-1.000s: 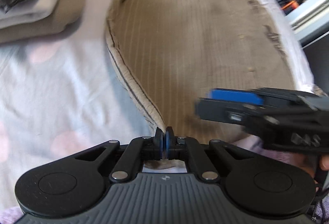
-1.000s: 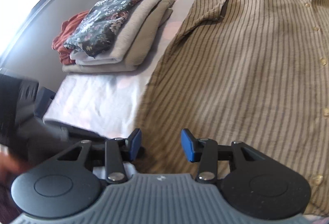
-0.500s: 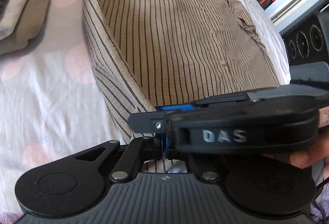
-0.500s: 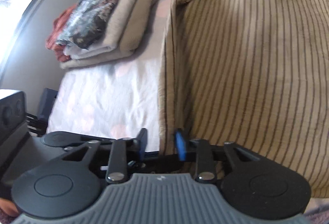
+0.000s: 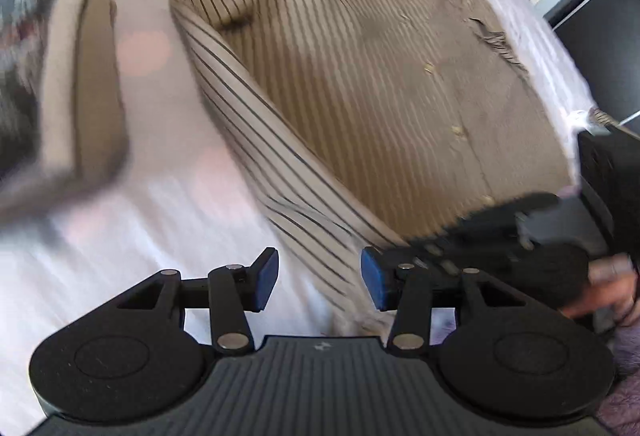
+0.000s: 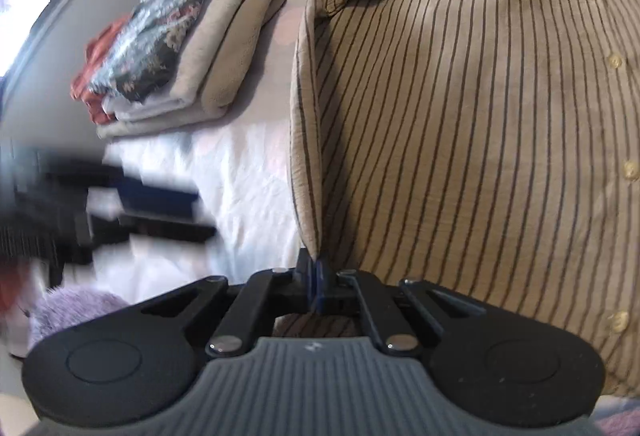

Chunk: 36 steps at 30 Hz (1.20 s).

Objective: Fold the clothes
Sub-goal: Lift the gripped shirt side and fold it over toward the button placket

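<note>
White bedding with pale pink spots covers the bed [image 5: 168,236], which carries everything. Near its left edge a stack of folded clothes [image 6: 180,52] is seen. The left tool [image 5: 318,278] is held wide apart and empty just above the shirt's hem corner. The right tool [image 6: 316,270] is pinched tight on the left side edge of the striped shirt [image 6: 460,116], near the hem. That edge would best be kept taut and carried evenly towards the button line, so no crease is dragged in. Spread button-side up across the middle of the bed, the shirt is tan with dark stripes, collar at the far edge.
</note>
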Available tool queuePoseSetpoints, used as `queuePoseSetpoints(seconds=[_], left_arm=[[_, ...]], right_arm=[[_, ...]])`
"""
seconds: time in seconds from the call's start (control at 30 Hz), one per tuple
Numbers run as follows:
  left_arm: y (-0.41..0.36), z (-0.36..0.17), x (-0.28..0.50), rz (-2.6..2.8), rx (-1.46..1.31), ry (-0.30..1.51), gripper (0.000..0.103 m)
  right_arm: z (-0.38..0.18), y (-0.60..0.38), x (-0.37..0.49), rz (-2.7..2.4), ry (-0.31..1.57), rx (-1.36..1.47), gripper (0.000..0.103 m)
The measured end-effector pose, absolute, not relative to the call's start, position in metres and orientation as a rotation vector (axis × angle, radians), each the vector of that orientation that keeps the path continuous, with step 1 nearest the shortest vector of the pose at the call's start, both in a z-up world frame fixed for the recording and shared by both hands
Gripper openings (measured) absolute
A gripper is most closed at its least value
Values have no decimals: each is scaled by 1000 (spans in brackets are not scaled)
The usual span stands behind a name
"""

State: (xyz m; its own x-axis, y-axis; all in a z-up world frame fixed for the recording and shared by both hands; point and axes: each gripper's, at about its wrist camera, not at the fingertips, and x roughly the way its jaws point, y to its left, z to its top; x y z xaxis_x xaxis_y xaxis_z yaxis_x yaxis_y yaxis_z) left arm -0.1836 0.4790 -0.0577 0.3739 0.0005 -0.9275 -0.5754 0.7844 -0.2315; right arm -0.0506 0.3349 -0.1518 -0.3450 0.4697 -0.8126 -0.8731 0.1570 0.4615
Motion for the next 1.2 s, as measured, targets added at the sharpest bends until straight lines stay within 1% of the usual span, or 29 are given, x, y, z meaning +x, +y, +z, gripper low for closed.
queuePoseSetpoints(seconds=[0.1,0.37,0.5,0.67,0.83,1.0,1.03,1.1,1.13,1.17,1.2], left_arm=[[502,-56,-168,394,-379,1158,43],[556,-63,-126,333,273,1143,43],[578,-86,-109,244,628,1123,43],[620,-124,-92,122,1001,1137,43],[655,-163,-81,-19,1308,1106,43],[679,-187,-69,-114,1488,1085,42],[681,-190,-66,-130,1517,1083,41],[682,-197,-62,-177,1577,1078,35],[682,-201,-60,-200,1598,1078,27],[681,-204,-57,-222,1615,1084,15],[681,-207,-54,-241,1623,1105,10]], right_arm=[[-150,336,-56,1445,1218,-537,3],[-169,343,-48,1397,1288,-606,3],[-178,345,-41,1382,1335,-599,3],[-183,349,-35,1393,1375,-592,3],[-190,352,-31,1395,1415,-594,3],[-193,352,-30,1382,1443,-598,3],[-193,353,-30,1382,1442,-599,3],[-192,353,-30,1383,1440,-602,3],[-193,353,-31,1384,1438,-603,3],[-193,353,-32,1386,1437,-604,3],[-194,353,-32,1388,1436,-604,3]])
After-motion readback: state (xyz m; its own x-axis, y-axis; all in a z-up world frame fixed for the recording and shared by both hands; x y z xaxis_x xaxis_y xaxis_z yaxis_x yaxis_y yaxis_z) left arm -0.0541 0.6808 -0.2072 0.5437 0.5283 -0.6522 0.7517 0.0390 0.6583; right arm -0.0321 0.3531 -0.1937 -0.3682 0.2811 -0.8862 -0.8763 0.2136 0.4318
